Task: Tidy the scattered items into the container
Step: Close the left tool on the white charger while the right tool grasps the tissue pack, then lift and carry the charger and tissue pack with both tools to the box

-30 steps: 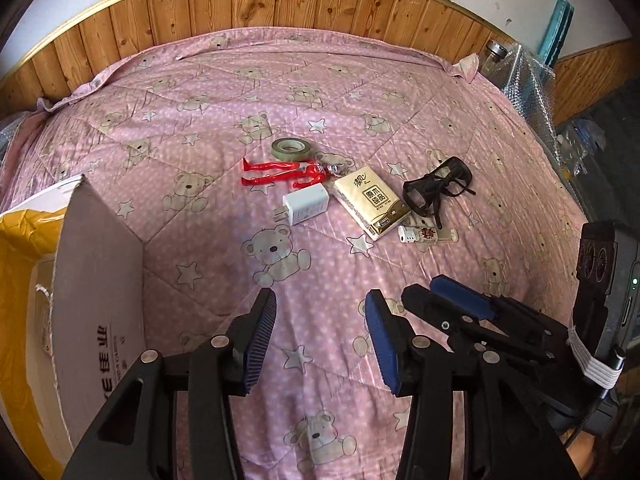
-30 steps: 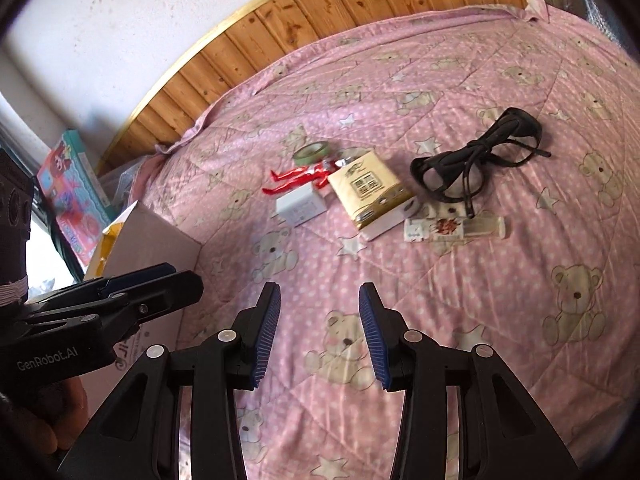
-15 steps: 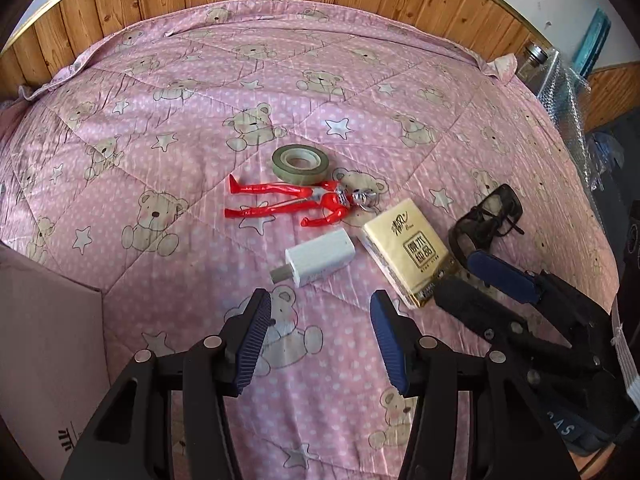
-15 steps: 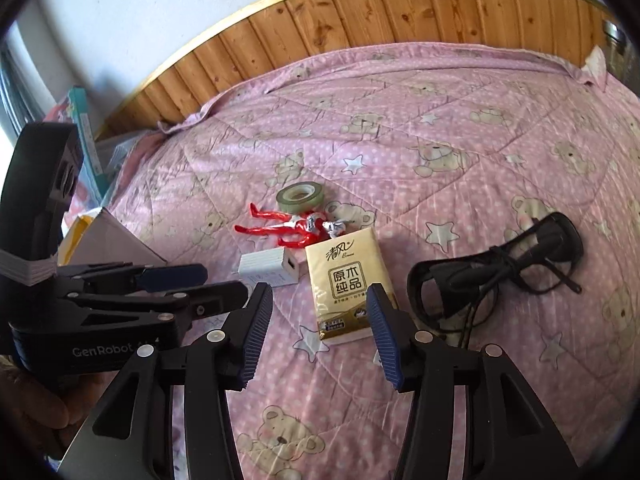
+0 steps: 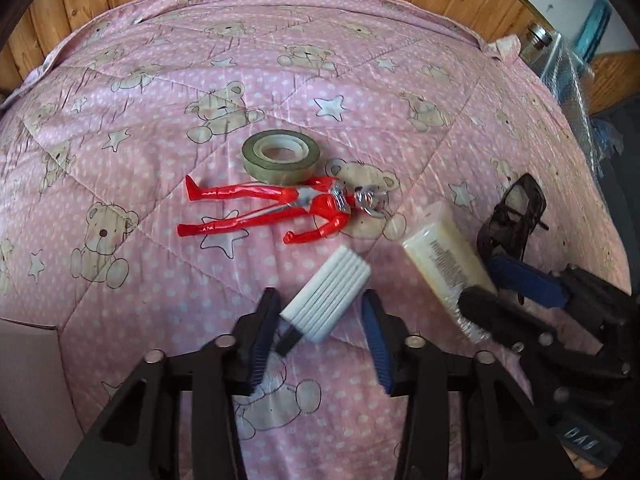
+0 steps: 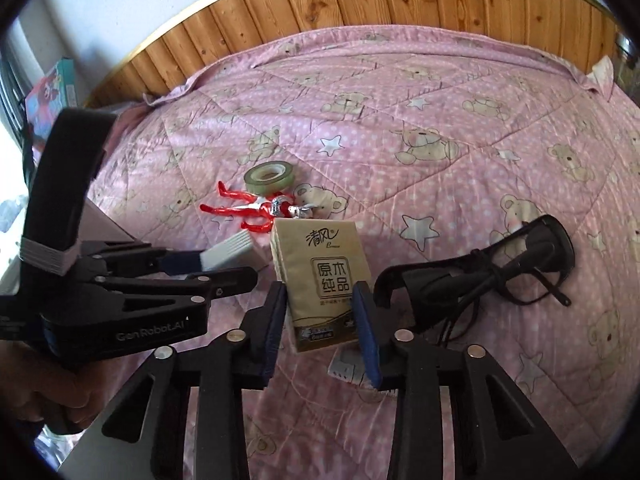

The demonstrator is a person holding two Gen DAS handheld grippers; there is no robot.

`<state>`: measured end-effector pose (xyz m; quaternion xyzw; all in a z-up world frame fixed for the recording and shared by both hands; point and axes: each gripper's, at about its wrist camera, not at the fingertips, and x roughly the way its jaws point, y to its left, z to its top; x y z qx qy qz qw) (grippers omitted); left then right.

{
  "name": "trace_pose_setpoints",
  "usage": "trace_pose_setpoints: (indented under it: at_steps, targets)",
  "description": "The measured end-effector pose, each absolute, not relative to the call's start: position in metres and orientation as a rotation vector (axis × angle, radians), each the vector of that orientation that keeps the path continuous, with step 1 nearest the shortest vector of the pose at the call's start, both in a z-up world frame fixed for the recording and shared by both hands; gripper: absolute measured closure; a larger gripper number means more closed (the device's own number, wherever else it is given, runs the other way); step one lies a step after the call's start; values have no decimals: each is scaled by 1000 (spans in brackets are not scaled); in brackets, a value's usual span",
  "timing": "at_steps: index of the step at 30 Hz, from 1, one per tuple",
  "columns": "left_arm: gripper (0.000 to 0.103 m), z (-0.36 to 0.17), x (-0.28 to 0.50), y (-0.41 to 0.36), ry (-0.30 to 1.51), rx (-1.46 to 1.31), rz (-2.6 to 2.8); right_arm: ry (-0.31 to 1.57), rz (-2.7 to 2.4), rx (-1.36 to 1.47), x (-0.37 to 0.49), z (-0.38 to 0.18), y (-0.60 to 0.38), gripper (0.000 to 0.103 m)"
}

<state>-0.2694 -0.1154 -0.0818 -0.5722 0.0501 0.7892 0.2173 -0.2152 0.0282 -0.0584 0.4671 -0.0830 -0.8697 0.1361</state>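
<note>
Pink quilted bedspread (image 5: 152, 264) with bears and stars under both my grippers. Left gripper (image 5: 320, 320) is spread wide, fingers either side of the white charger (image 5: 328, 300), near end of it sits between the pads, no clear contact, so not gripped yet. Just ahead of that: red toy figure (image 5: 280, 212) lying flat, and the tape roll (image 5: 281, 155) touching its far side. Right gripper (image 6: 320, 316) has its fingers around the yellow tissue pack (image 6: 320, 276); pads look right at the pack's edges, but I can't tell if it's actually squeezed. Black glasses (image 6: 500, 276) lie just right of my right gripper, with a small white item (image 6: 344, 368) partly hidden under its right finger. Cardboard box (image 5: 28, 380) edge shows at the far left of my left gripper, nothing from the pile in it that I can see.
</note>
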Motion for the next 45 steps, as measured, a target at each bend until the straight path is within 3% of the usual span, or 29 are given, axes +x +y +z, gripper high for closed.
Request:
trace_pose_setpoints:
  at_steps: [5,6,8,10,11,13,16,21,23,30,33,39,45]
  targets:
    - [72,-75,-262,-109,253,-1499,2262,-249,-2525,1368,-209,-62,27,74]
    - [65,-77,-265,-108,245,-1502,2264,-247,-2528,1385,-212,-67,26,70]
    - [63,-82,-270,-105,226,-1503,2255,-279,-2529,1351,-216,-73,28,65]
    - [63,-87,-275,-102,244,-1491,2262,-301,-2516,1310,-219,-73,27,49]
    - [64,-88,-275,-103,232,-1474,2270,-297,-2507,1305,-222,-73,25,48]
    - [81,-87,-276,-105,233,-1479,2289,-281,-2501,1303,-222,-69,22,47]
    - [81,-85,-274,-117,207,-1519,2307,-232,-2483,1278,-220,-63,15,45]
    - [81,-85,-254,-149,106,-1590,2326,21,-2514,1283,-232,-73,-6,40]
    - [81,-86,-243,-155,113,-1578,2342,56,-2545,1312,-238,-76,-6,47]
    - [81,-83,-215,-163,95,-1570,2324,-344,-2499,1305,-211,-58,23,73]
    - [81,-78,-196,-173,48,-1568,2318,-515,-2453,1292,-181,-55,31,75]
    - [81,-60,-155,-189,0,-1557,2285,-1046,-2215,1245,-118,-74,52,76]
    - [81,-43,-127,-191,53,-1506,2287,-1059,-2187,1274,-89,-71,44,76]
